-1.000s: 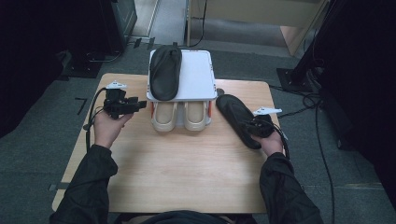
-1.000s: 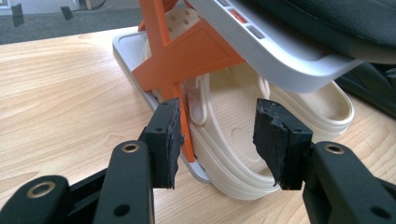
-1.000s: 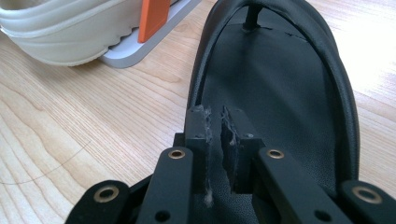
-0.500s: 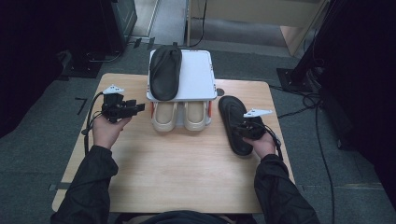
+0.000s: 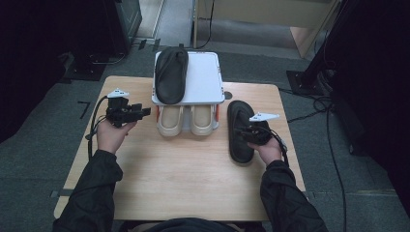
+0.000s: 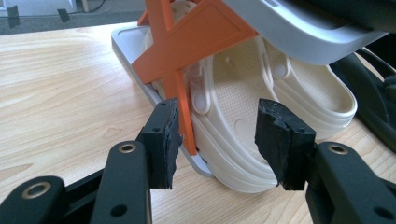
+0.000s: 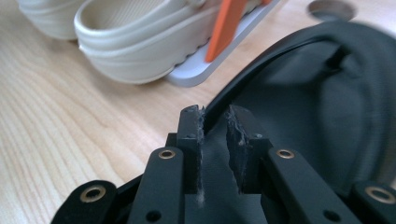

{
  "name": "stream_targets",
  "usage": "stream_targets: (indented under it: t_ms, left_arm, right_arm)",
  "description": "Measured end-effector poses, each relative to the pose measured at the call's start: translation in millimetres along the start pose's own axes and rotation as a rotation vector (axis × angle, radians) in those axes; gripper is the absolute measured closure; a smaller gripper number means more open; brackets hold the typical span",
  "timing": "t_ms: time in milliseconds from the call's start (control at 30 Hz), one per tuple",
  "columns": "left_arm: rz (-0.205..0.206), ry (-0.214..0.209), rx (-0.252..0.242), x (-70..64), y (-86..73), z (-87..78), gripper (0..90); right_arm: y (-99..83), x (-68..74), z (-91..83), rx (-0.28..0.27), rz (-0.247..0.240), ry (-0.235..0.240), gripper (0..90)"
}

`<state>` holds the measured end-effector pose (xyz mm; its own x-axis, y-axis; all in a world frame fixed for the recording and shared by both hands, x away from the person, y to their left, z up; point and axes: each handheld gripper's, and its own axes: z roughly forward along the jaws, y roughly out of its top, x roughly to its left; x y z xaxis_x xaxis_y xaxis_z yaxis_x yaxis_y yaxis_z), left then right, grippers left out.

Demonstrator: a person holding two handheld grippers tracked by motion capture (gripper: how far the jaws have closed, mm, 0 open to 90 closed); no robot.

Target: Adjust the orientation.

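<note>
A black shoe (image 5: 240, 130) lies on the wooden table right of a white two-level rack (image 5: 205, 77). My right gripper (image 5: 245, 131) is shut on its rim; in the right gripper view the jaws (image 7: 215, 116) pinch the edge of the black shoe (image 7: 327, 93). A second black shoe (image 5: 170, 74) rests on the rack's top shelf, at its left. Two cream clogs (image 5: 170, 119) sit side by side on the lower shelf. My left gripper (image 5: 143, 111) hovers open just left of the rack; in the left gripper view the gripper (image 6: 217, 133) faces the nearer cream clog (image 6: 261, 88) and an orange strut (image 6: 187, 42).
A round hole (image 5: 228, 95) is in the tabletop behind the black shoe. The right half of the rack's top shelf is bare. Bare wood (image 5: 193, 169) spreads in front of the rack. Cables (image 5: 333, 125) run over the floor at the right.
My right gripper has drawn the black shoe a little left and nearer to me, turning it from slanted to straight. The left gripper has barely moved.
</note>
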<state>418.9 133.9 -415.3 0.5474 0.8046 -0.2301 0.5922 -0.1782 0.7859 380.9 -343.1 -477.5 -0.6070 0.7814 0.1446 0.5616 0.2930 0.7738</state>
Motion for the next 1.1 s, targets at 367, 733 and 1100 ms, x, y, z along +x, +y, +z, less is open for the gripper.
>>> stream_targets:
  t_ms: [367,733,1100]
  left_arm:
    - [0.008,-0.007,0.009,-0.4,-1.0,4.8,48.1]
    - [0.015,-0.017,0.02,-0.7,-2.6,9.9,47.8]
    - [0.019,-0.029,0.034,-2.1,-3.5,14.8,47.7]
  right_arm:
    - [-1.0,-19.2,-26.8,-0.092,0.054,-0.08,69.3]
    - [-9.8,-40.2,-27.1,-0.074,0.124,-0.128,60.6]
    - [-14.9,-48.1,-9.1,-0.024,0.132,-0.14,61.7]
